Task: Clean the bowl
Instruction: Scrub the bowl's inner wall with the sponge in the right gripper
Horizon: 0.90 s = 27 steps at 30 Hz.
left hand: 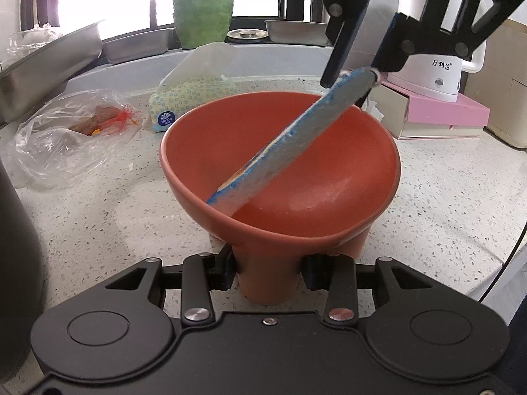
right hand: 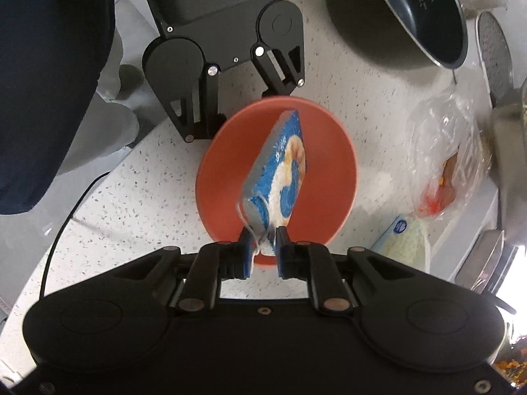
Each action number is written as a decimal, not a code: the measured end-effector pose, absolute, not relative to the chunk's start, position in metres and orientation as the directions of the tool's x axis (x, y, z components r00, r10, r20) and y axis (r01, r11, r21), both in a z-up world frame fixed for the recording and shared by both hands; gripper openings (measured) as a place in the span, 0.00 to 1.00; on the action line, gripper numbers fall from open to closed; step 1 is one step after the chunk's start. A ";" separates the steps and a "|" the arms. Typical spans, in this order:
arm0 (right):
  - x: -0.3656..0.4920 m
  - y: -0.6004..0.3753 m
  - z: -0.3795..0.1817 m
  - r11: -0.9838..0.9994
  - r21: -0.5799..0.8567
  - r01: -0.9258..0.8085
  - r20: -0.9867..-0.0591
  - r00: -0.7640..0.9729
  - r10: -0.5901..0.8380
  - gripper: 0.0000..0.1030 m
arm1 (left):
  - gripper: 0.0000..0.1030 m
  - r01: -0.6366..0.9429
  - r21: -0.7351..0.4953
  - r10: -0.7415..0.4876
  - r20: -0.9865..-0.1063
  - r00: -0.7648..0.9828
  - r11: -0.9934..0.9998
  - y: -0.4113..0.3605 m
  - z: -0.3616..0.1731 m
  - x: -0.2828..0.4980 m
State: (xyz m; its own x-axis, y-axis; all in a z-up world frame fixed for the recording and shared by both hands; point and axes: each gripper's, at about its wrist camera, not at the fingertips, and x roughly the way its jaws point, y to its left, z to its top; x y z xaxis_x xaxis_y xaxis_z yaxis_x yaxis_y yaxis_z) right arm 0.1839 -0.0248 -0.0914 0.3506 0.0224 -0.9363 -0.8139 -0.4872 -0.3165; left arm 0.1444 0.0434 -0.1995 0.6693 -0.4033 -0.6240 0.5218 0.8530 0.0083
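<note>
A terracotta bowl [left hand: 329,164] on a narrow foot stands on the speckled counter. My left gripper [left hand: 268,273] is shut on that foot, one pad on each side. Leaning into the bowl is a flat blue sponge [left hand: 290,138] with a grey edge, its lower end against the near inner wall. Its upper end is pinched in my right gripper [left hand: 354,77], which reaches in from the top right. In the right wrist view the right gripper [right hand: 265,243] points steeply down, shut on the sponge [right hand: 276,171], whose face is blue, white and orange, above the bowl [right hand: 224,177].
A clear plastic bag [left hand: 75,131] with orange scraps lies left of the bowl, and a tissue pack [left hand: 191,98] behind it. Back right, a white kettle [left hand: 441,65] stands on a pink box [left hand: 444,112]. Steel trays [left hand: 49,62] line the back left. A dark pot [right hand: 411,16] stands nearby.
</note>
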 end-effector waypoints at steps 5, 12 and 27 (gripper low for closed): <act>0.189 -0.025 -0.081 -0.419 -0.350 -0.838 -0.934 0.347 0.088 0.16 | 0.37 0.518 0.007 -0.401 -0.625 0.670 0.855 0.043 -0.199 0.146; 0.188 -0.022 -0.079 -0.389 -0.362 -0.847 -0.932 0.320 0.169 0.11 | 0.37 0.516 0.014 -0.393 -0.630 0.670 0.857 0.041 -0.198 0.145; 0.196 -0.016 -0.095 -0.408 -0.374 -0.833 -0.927 0.325 0.185 0.12 | 0.37 0.491 0.030 -0.366 -0.629 0.686 0.871 0.038 -0.197 0.143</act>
